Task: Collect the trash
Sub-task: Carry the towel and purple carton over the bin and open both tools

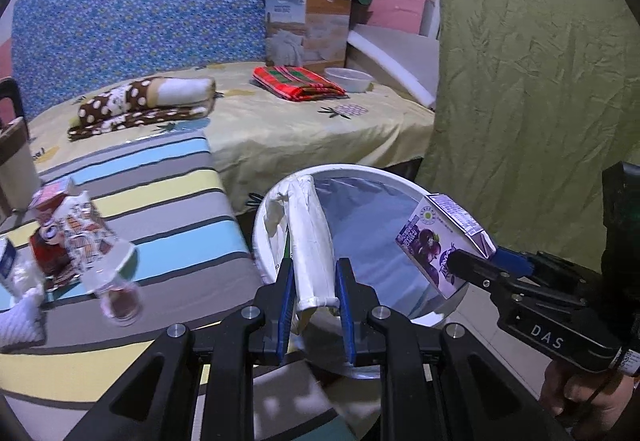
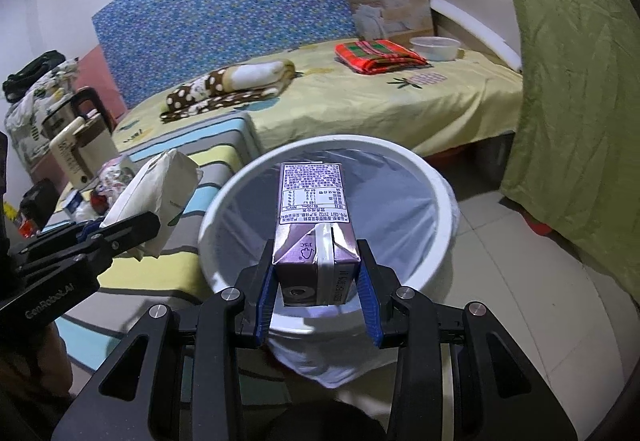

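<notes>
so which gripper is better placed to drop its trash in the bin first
Right. The right gripper holds the purple juice carton directly over the white bin's opening, while the left gripper holds its white paper packet beside the rim.

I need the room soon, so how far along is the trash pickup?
Done: nothing shows inside the lined bin yet.
In hand: the left tool grips a white paper bag over the bin's rim; the right tool holds a purple carton above the opening. Both look ready to drop.
Left: a wrapper, a cup and other scraps sit on the striped table.
</notes>
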Demonstrator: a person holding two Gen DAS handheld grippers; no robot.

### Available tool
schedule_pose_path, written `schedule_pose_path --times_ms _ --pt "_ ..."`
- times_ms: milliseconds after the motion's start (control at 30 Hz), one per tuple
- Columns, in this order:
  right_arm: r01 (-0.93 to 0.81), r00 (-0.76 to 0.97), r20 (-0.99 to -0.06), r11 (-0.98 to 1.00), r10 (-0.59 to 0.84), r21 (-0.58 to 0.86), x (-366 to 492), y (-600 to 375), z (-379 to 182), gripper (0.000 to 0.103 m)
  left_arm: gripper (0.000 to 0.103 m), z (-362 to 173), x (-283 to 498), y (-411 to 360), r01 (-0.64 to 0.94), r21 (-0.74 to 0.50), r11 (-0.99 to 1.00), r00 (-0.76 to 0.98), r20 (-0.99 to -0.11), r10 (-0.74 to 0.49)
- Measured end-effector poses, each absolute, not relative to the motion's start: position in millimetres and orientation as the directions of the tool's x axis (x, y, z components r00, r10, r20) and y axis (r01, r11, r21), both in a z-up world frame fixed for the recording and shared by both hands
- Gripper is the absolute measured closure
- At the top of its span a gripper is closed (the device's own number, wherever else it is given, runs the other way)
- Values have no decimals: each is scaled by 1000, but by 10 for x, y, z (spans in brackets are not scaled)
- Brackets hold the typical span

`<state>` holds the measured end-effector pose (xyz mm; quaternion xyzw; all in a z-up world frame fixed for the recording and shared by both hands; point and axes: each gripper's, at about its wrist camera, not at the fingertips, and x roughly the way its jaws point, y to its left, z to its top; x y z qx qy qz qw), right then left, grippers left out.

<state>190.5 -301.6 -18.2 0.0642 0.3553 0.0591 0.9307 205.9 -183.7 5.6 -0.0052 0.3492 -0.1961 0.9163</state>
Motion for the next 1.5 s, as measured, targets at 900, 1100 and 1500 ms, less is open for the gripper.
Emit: schedule_pose_path --times_ms 900,1100,1500 --pt "51 724 -688 990 52 128 1974 -3283 -236 59 65 -188 2278 -2177 447 -203 871 588 -668 -457" --pt "47 742 -668 990 57 136 1902 -3269 -167 58 65 -128 2212 -2073 436 -235 869 591 -653 -473" --pt "-1 757 -646 989 98 149 1824 -3105 -94 58 54 37 2055 -1911 421 -240 875 627 -620 -471"
